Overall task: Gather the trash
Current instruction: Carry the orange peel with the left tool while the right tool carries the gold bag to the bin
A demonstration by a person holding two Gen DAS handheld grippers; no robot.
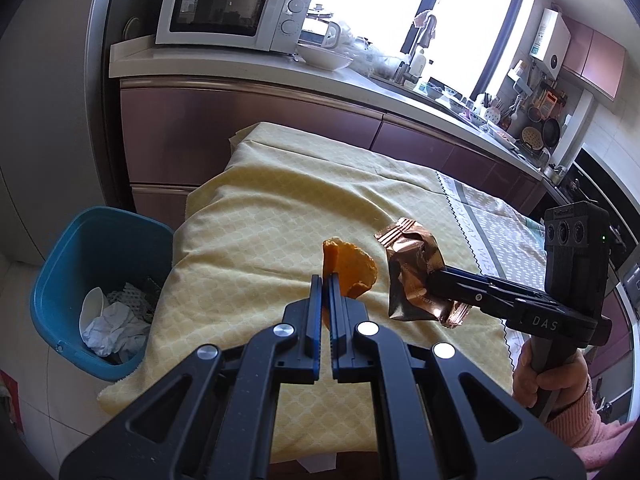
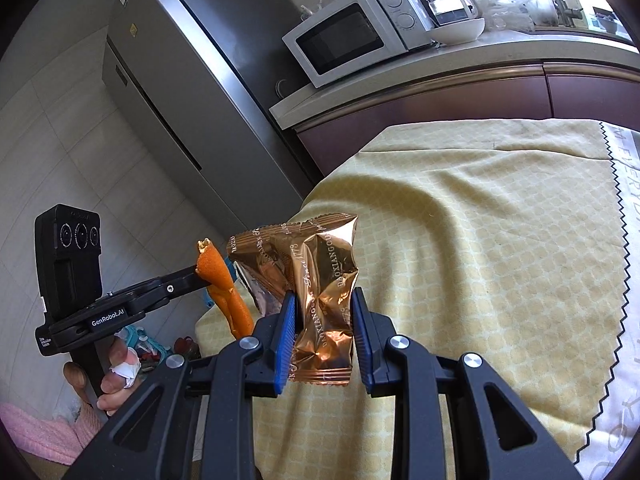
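Observation:
My left gripper (image 1: pixel 325 280) is shut on a piece of orange peel (image 1: pixel 352 272) and holds it above the yellow tablecloth (image 1: pixel 280 208). My right gripper (image 2: pixel 324 300) is shut on a crumpled copper-coloured snack wrapper (image 2: pixel 316 280), held in the air. The wrapper also shows in the left wrist view (image 1: pixel 412 272), to the right of the peel. The peel shows in the right wrist view (image 2: pixel 224 284), left of the wrapper. A blue trash bin (image 1: pixel 76 256) stands on the floor at the table's left, holding crumpled paper and other waste.
A counter (image 1: pixel 240 68) behind the table carries a white microwave (image 1: pixel 232 12), a bowl (image 1: pixel 324 58) and a sink area. A grey fridge (image 2: pixel 180 92) stands to the left. A patterned cloth (image 2: pixel 624 280) covers the table's right part.

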